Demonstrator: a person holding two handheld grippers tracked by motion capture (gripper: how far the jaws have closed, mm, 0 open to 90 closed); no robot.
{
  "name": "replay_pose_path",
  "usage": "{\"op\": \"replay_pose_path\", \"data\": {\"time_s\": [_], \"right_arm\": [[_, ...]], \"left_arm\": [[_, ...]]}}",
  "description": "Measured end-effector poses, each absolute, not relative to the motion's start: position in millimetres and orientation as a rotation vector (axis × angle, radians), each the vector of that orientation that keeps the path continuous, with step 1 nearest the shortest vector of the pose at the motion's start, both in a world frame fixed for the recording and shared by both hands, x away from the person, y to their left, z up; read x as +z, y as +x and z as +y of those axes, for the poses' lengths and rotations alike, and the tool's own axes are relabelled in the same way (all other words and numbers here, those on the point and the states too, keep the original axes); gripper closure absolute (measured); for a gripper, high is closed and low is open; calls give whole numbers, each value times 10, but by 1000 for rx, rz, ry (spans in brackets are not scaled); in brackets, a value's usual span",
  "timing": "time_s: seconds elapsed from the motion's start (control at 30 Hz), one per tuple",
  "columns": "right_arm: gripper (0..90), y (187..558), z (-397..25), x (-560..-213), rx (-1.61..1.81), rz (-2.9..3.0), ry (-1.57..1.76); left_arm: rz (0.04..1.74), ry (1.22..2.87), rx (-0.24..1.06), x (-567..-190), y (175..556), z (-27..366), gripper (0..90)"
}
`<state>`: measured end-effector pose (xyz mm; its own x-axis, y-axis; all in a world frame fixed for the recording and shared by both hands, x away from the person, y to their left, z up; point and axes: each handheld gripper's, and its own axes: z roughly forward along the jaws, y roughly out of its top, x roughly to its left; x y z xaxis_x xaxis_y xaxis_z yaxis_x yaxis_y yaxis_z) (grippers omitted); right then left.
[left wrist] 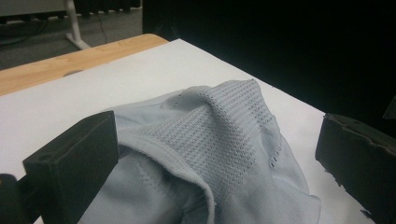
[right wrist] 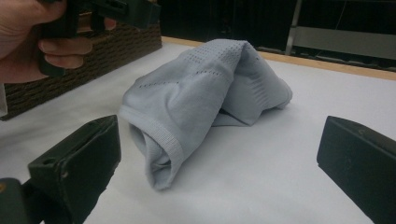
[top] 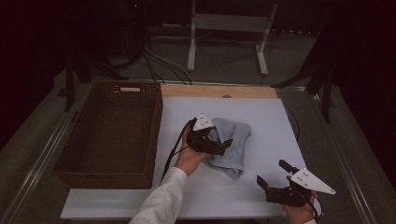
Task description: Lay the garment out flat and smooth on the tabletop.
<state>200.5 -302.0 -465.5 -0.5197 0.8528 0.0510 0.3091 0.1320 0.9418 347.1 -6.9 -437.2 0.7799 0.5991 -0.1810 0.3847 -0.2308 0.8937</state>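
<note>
Now the left tongs (top: 215, 140) hover right over the grey cloth (top: 232, 144), jaws spread wide with nothing between them; in the left gripper view the crumpled cloth (left wrist: 210, 158) lies between and just beyond the two jaws, its perforated ridge rising ahead. The right tongs (top: 272, 173) are released too, held well apart from the cloth, nearer the person and off to the right. The cloth sits bunched on the white table (top: 261, 112), between the two tongs, with the wicker basket (top: 109, 135) beyond the left tongs on their far side.

By the look of it, the step in hand is the approach for a grasp, probably to lift the cloth toward the basket. The next move calls for lowering the left tongs onto a raised fold and clenching there.

The right gripper view shows the cloth's (right wrist: 205, 93) rolled hem and open end, and the left hand (right wrist: 28, 42) above it. The high view alone gives the basket's empty inside.
</note>
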Motion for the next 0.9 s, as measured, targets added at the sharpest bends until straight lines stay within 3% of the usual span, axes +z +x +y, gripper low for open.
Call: {"op": "replay_pose_path", "data": {"time_s": [0.9], "right_arm": [[0, 2003, -3017, -4653, 1385, 1903, 1115]], "left_arm": [[816, 1812, 299, -4343, 3313, 292, 2]]}}
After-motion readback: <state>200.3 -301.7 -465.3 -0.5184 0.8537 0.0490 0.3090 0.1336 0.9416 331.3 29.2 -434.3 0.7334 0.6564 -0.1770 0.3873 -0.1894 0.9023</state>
